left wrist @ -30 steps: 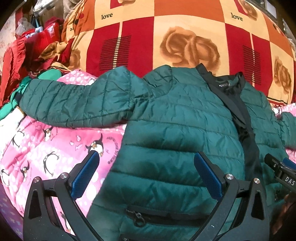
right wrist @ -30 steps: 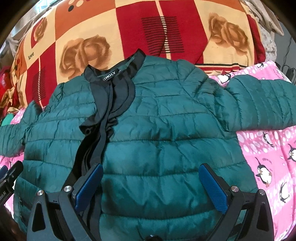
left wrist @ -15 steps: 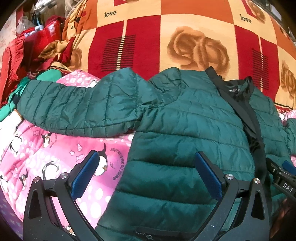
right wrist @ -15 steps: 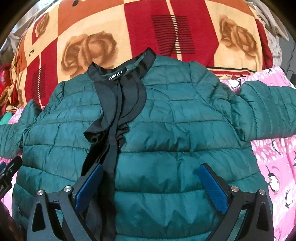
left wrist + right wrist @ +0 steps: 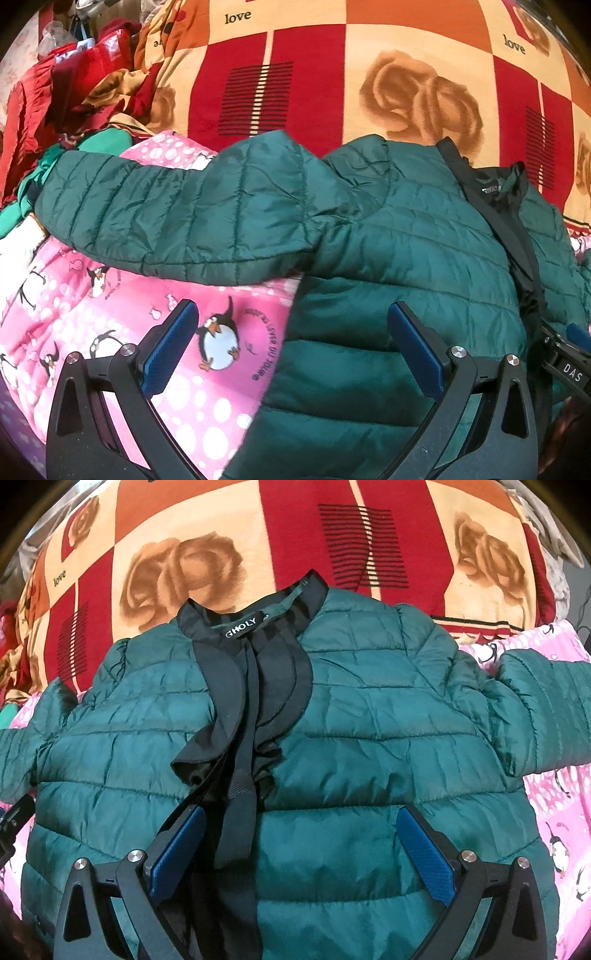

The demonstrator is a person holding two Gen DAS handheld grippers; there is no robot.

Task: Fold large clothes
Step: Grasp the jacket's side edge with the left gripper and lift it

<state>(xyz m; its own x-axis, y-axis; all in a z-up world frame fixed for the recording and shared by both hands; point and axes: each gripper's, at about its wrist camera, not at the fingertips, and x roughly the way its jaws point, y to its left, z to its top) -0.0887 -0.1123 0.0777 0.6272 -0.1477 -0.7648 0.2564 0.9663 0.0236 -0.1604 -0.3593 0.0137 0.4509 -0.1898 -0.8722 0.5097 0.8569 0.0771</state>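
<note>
The green quilted jacket (image 5: 369,738) is seen spread face up, black collar (image 5: 255,627) away from the cameras, on the pink penguin sheet (image 5: 110,314) in front of the red and orange blanket (image 5: 314,74), with both sleeves laid out to the sides, so the folding proper is judged not yet begun. The left gripper (image 5: 291,343) is held wide apart and empty over the jacket's side edge, below the sleeve (image 5: 184,206), and the right gripper (image 5: 301,845) is likewise spread and empty above the chest. A sleeve probably needs to be pinched next and carried across the body.

Green jacket (image 5: 369,738) between spread jaws
</note>
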